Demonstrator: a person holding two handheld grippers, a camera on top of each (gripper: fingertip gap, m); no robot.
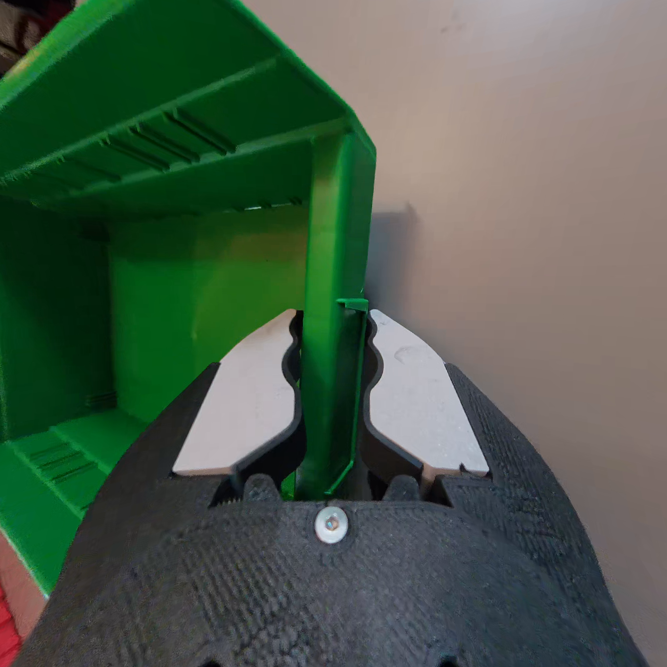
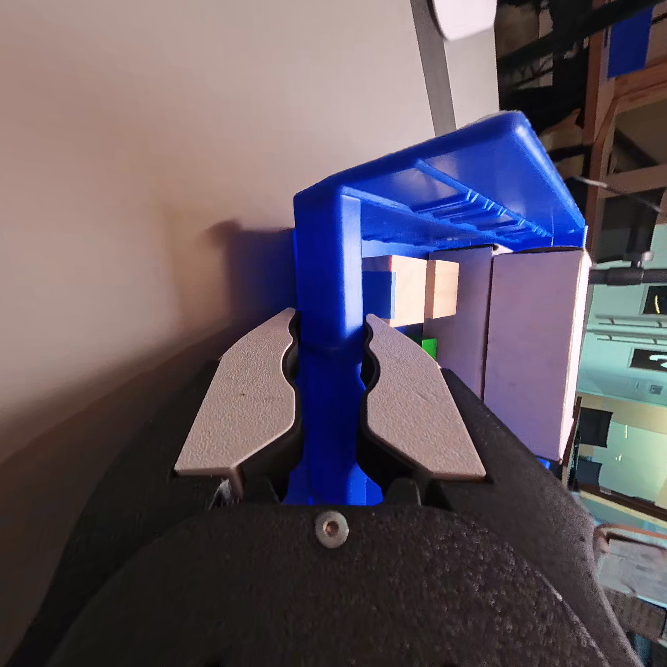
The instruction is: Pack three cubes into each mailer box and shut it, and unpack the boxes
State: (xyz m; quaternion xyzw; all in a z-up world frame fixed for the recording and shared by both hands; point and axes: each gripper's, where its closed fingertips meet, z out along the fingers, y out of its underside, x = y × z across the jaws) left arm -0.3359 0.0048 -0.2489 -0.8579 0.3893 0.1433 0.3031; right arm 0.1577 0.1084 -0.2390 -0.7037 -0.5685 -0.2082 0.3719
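Note:
My left gripper (image 1: 332, 317) is shut on the side wall of a green plastic box (image 1: 151, 296), tipped on its side with its open inside toward the camera; what shows of the inside holds nothing. My right gripper (image 2: 330, 321) is shut on the side wall of a blue plastic box (image 2: 451, 187), also tipped on its side. Inside the blue box I see two wooden cubes (image 2: 440, 288), a blue cube (image 2: 377, 292) and a bit of a green cube (image 2: 429, 344). A pale cardboard mailer box (image 2: 530, 346) stands against the blue box's open side.
A plain pale wall (image 1: 523, 180) fills the background of both views. Wooden shelving (image 2: 620, 108) with dark clutter stands at the far right in the right wrist view. Something red (image 1: 7, 628) shows at the lower left edge of the left wrist view. The left gripper's tips are roughly 50 cm from the right gripper's.

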